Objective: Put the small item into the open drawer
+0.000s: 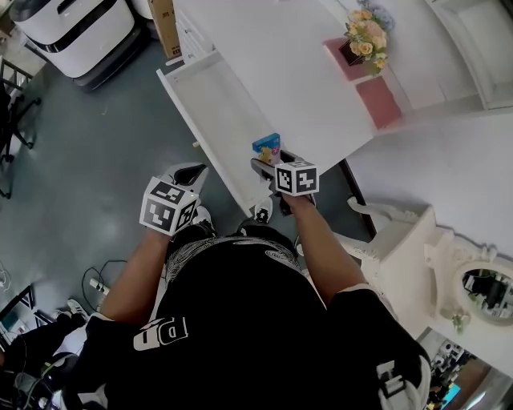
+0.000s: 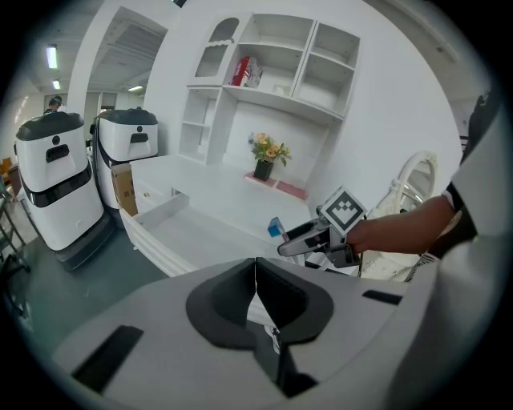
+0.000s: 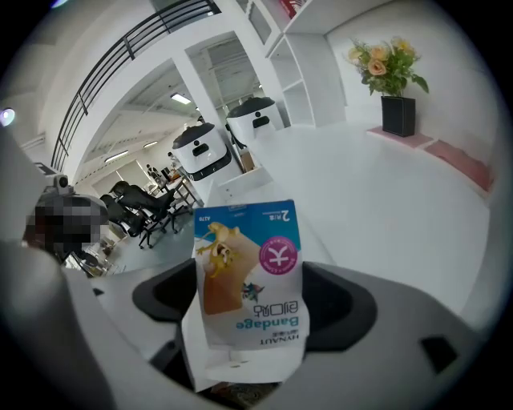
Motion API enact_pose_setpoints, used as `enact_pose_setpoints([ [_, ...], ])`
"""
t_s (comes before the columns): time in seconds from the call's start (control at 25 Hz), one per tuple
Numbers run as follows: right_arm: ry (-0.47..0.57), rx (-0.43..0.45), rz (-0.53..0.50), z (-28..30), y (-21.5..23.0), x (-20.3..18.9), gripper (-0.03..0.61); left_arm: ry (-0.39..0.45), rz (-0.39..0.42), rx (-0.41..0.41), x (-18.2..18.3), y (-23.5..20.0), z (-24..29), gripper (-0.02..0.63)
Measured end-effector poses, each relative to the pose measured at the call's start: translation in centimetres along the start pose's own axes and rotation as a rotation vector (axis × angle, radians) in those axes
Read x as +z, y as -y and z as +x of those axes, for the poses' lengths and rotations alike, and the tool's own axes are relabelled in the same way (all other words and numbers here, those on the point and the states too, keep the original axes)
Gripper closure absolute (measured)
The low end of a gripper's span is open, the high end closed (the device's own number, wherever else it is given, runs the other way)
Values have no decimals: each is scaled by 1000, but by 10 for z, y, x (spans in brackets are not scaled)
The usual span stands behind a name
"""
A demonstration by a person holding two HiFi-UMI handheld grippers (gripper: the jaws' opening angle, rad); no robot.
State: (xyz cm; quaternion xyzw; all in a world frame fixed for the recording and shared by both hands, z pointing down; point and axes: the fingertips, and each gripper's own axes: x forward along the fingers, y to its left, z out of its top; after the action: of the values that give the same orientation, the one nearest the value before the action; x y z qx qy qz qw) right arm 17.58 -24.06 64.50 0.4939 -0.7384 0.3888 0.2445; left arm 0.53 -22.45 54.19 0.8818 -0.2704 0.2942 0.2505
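My right gripper (image 1: 268, 158) is shut on a small bandage packet (image 3: 248, 280), blue and white with a cartoon print, held upside down between the jaws. In the head view the bandage packet (image 1: 267, 147) hangs at the near edge of the white tabletop (image 1: 288, 72), just right of the open white drawer (image 1: 215, 120), which is pulled out to the left and looks bare inside. My left gripper (image 1: 186, 173) hovers over the floor below the drawer's near end, jaws closed together with nothing between them. The left gripper view shows the drawer (image 2: 172, 232) and the right gripper (image 2: 309, 238) beyond it.
A pot of flowers (image 1: 365, 40) on pink mats (image 1: 377, 100) stands at the table's far right. A cardboard box (image 1: 164, 24) and white machines (image 1: 76, 32) stand on the grey floor at the left. A white ornate chair (image 1: 401, 240) is near right.
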Motion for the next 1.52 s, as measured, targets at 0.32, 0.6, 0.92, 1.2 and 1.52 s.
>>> enact_pose_setpoints([
  [0.32,-129,22,-118,44,-11,-24,168,6,-45,32,-10,-11,-7,598],
  [0.6,-244,-41,-119,79,8,-43,167,5,-87,53,-24,-17,-14,598],
  [0.92,-343,-93,-182,107,26,-59,167,-15,-120,84,-40,-25,-19,598],
  [1.2,-428,-107,-284,124,27,-71,167,-10,-138,98,-40,-29,-21,598],
  [1.52,-473,-165,-288,130,40,-72,167,-14,-161,111,-44,-35,-23,598],
])
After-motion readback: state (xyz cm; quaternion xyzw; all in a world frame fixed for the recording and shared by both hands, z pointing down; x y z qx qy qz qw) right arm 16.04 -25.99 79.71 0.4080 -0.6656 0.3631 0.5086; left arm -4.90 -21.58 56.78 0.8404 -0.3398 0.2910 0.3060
